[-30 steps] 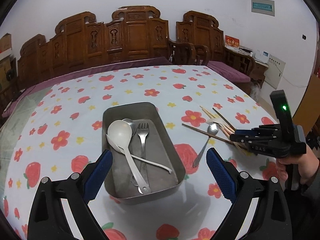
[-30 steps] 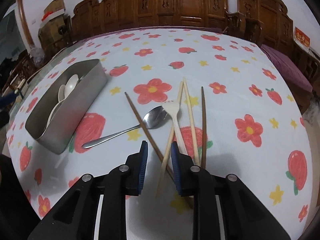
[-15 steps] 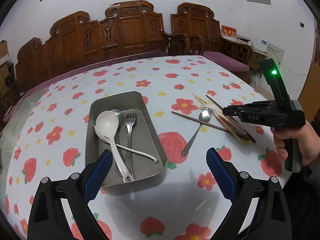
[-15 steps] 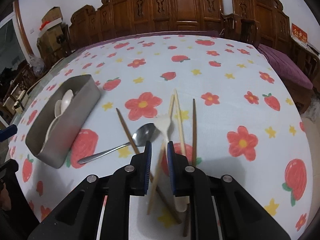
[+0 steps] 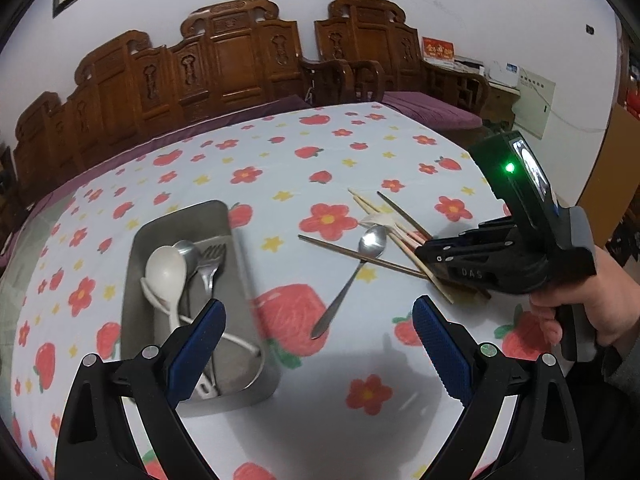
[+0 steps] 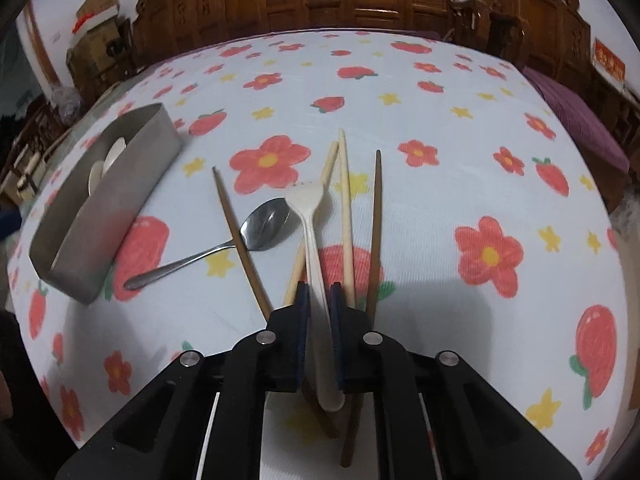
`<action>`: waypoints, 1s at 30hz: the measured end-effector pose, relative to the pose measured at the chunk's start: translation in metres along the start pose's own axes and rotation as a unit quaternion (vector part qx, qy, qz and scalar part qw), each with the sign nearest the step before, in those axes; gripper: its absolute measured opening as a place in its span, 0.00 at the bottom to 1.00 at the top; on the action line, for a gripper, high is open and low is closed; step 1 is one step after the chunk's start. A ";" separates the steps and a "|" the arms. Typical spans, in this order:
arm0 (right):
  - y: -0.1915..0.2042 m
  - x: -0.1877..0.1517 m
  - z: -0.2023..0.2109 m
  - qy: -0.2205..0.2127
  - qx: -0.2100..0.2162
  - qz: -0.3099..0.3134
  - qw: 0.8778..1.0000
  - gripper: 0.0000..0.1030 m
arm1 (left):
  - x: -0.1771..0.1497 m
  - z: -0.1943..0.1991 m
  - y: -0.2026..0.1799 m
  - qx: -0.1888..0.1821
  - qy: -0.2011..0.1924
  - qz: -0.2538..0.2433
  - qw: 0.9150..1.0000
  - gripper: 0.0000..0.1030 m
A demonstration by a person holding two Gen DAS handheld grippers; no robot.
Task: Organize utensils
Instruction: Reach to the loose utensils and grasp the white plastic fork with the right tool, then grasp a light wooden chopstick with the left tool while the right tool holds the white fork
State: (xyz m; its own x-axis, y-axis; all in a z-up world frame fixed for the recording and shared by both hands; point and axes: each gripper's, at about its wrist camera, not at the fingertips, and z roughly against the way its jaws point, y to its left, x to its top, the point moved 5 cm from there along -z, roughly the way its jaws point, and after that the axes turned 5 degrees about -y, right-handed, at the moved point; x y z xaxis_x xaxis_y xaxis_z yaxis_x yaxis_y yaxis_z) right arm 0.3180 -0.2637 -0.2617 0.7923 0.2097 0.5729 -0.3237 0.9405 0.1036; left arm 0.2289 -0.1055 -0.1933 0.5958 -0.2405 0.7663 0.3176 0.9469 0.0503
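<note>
Right gripper (image 6: 318, 304) clamped on white plastic fork (image 6: 310, 236), left gripper (image 5: 318, 336) apart, metal tray (image 5: 240, 248) holding spoons, fork.

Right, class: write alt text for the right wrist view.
The right gripper is shut on a white plastic fork lying among chopsticks and a metal spoon on a flowered tablecloth. A metal tray sits left.
</note>
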 end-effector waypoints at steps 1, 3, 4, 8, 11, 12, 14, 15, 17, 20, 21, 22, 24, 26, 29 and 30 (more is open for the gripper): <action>0.000 0.001 0.002 -0.004 0.004 -0.002 1.000 0.10 | 0.001 -0.003 -0.003 0.001 0.002 -0.002 1.000 0.88; 0.000 0.004 0.010 -0.017 0.012 -0.005 1.000 0.10 | 0.002 -0.008 -0.006 -0.001 0.007 0.000 1.000 0.88; -0.002 0.005 0.014 -0.025 0.015 -0.007 1.000 0.10 | 0.002 -0.009 -0.008 -0.001 0.009 0.001 1.000 0.88; -0.014 0.010 0.031 -0.051 0.017 -0.030 0.998 0.10 | 0.005 -0.023 -0.015 -0.005 0.020 0.009 1.000 0.84; -0.027 0.011 0.041 -0.067 0.005 -0.041 0.997 0.10 | 0.006 -0.039 -0.021 -0.013 0.035 0.026 0.999 0.78; -0.032 0.010 0.043 -0.069 0.001 -0.046 0.997 0.10 | 0.007 -0.045 -0.022 -0.016 0.040 0.031 0.999 0.75; -0.039 0.009 0.045 -0.071 -0.003 -0.052 0.996 0.10 | 0.006 -0.058 -0.027 -0.020 0.053 0.043 0.997 0.72; -0.042 0.009 0.047 -0.074 -0.007 -0.054 0.996 0.10 | 0.006 -0.064 -0.029 -0.021 0.058 0.047 0.997 0.69; -0.048 0.010 0.049 -0.079 -0.010 -0.060 0.995 0.10 | 0.005 -0.076 -0.034 -0.022 0.070 0.053 0.996 0.65; -0.057 0.010 0.053 -0.085 -0.013 -0.070 0.994 0.10 | 0.006 -0.086 -0.043 -0.029 0.078 0.055 0.995 0.61; -0.060 0.010 0.054 -0.087 -0.014 -0.075 0.993 0.10 | 0.006 -0.087 -0.048 -0.031 0.078 0.053 0.995 0.59; -0.063 0.010 0.056 -0.090 -0.015 -0.079 0.993 0.10 | 0.008 -0.089 -0.052 -0.034 0.077 0.050 0.995 0.58; -0.069 0.010 0.059 -0.093 -0.021 -0.086 0.992 0.10 | 0.011 -0.092 -0.060 -0.041 0.078 0.048 0.995 0.52; -0.072 0.009 0.060 -0.095 -0.024 -0.092 0.991 0.10 | 0.015 -0.098 -0.067 -0.050 0.080 0.048 0.994 0.48; -0.074 0.008 0.061 -0.095 -0.026 -0.093 0.991 0.10 | 0.019 -0.109 -0.078 -0.053 0.087 0.046 0.994 0.39; -0.074 0.008 0.060 -0.095 -0.027 -0.093 0.991 0.10 | 0.019 -0.112 -0.080 -0.054 0.091 0.046 0.993 0.35</action>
State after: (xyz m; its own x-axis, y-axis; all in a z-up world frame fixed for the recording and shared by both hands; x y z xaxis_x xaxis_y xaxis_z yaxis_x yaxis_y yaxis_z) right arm 0.3171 -0.3474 -0.2157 0.7219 -0.0176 0.6917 -0.1495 0.9721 0.1807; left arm 0.2976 -0.2098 -0.2547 0.7459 -0.1985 0.6358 0.3273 0.9406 -0.0902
